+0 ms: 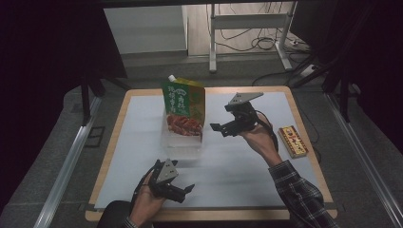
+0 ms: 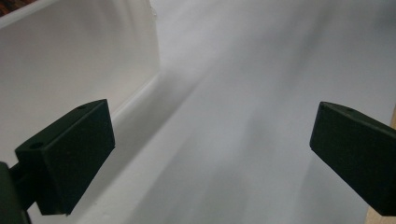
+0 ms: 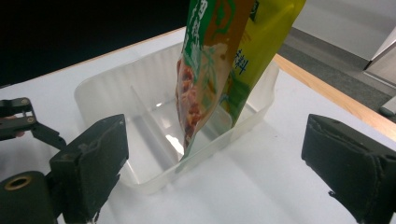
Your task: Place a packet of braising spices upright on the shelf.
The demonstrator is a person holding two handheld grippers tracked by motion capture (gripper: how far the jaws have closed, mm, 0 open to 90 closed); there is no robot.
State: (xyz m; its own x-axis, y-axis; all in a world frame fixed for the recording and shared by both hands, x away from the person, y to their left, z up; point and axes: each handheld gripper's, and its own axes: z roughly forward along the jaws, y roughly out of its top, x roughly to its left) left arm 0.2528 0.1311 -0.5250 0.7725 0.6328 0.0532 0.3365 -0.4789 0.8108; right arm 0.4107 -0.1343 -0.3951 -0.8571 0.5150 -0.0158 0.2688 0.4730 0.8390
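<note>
A green and yellow pouch (image 1: 184, 102) with a food picture stands upright in a clear plastic container (image 1: 177, 145) at the middle of the white mat. In the right gripper view the pouch (image 3: 219, 60) leans in the right compartment of the divided container (image 3: 107, 93). My right gripper (image 1: 219, 129) hovers just right of the pouch, pointing at it, open and holding nothing (image 3: 215, 154). My left gripper (image 1: 187, 192) sits low near the table's front edge, open and holding nothing (image 2: 212, 140), with the container wall (image 2: 70, 60) to its left.
A small red and yellow box (image 1: 292, 141) lies near the table's right edge. The white mat (image 1: 237, 166) covers a wooden table (image 1: 116, 128). Desk legs and cables (image 1: 247, 42) stand on the floor beyond the table.
</note>
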